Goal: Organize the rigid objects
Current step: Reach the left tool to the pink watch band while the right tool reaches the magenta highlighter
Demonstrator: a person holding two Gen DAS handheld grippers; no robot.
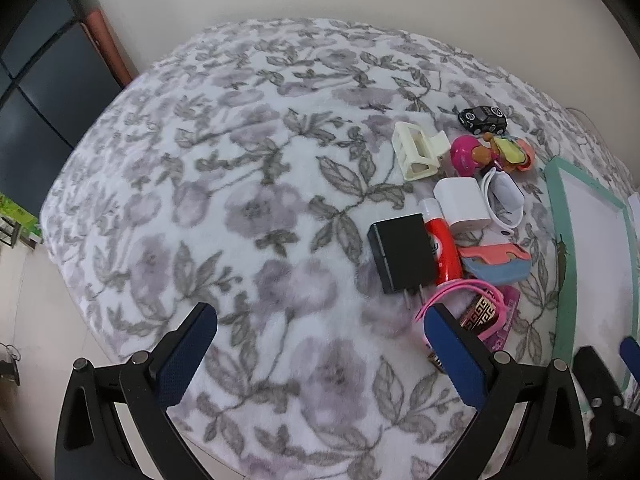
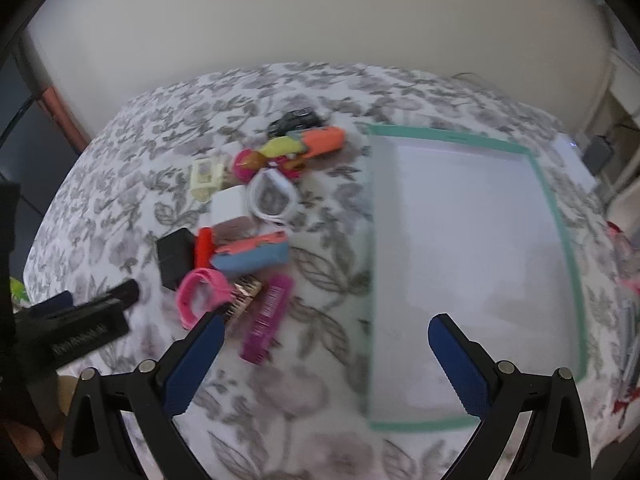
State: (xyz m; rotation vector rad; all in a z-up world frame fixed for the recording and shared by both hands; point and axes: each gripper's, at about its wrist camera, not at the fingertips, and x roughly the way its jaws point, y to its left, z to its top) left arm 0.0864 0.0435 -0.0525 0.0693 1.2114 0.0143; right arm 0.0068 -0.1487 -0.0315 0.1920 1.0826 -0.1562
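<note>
both tools are spread wide and hold nothing. the left tool (image 1: 320, 324) hangs over bare floral blanket (image 1: 224, 184), with the pile of small things to its right; the right tool (image 2: 326, 334) hangs between that pile and the white sheet with a green taped border (image 2: 464, 264), which lies to the right of the pile with nothing on it.

the pile is tight: the black charger (image 1: 400, 254) touches the red tube (image 1: 442, 248), the pink band (image 2: 198, 294) lies against the patterned gold piece (image 2: 248, 290), and the magenta comb (image 2: 268, 318) sits at the near edge, more apart than the rest.

judging by the layout, the sheet is probably where things go. the comb looks like the sensible first pick: come straight down across its narrow width, keep both fingers off the blanket's pile, and close only once the neighbours are out of the gap. the right view is blurred, so fine contact there is unclear.
</note>
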